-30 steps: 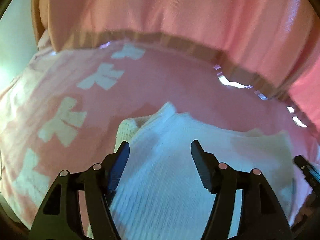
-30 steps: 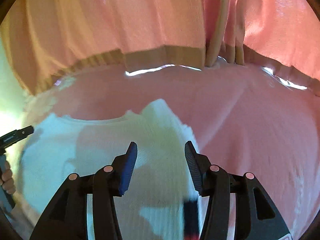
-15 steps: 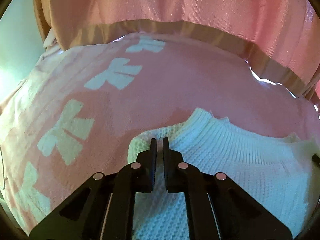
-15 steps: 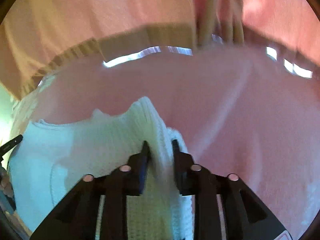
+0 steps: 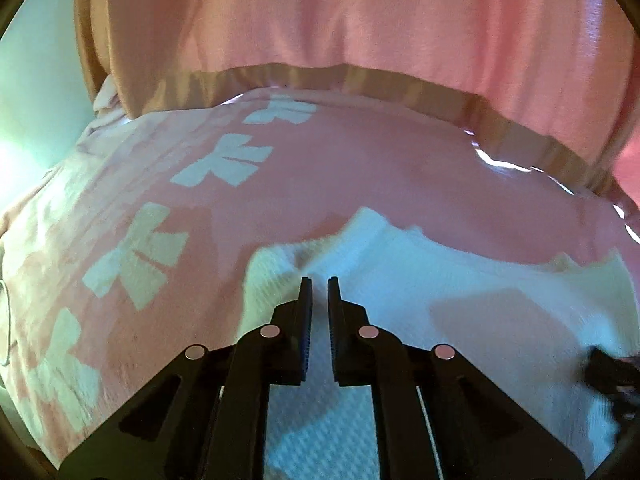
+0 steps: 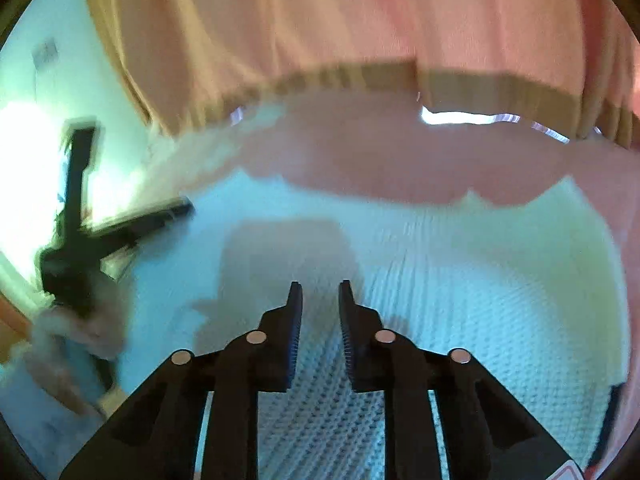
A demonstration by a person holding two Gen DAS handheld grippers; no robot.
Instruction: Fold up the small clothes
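**Left and right wrist views, near to far.** My left gripper [image 5: 318,292] sits low over the near-left part of a white knit sweater [image 5: 440,280]. Its jaws are drawn to a narrow slit, and I cannot tell whether a ply of knit is pinched in it. My right gripper [image 6: 320,296] is over the middle of the same sweater [image 6: 460,260]. Its jaws stand a little wider, with knit showing through the gap, and whether they hold any I cannot tell either; this view is motion-blurred.

The sweater lies spread on a pink cover [image 5: 360,168] printed with pale bow motifs [image 5: 136,256]. Its ribbed collar points away from me.

Handling, as I judge it: the sweater is light, soft and stretchy, with no stiffness to carry a fold, so it should sag and drag between grips. It is best taken at doubled edges such as the shoulder seam, cuff or hem, with both layers pinched, since a single ply would stretch.

Beyond the cover hangs a pink curtain [image 5: 360,20] with a tan hem band.
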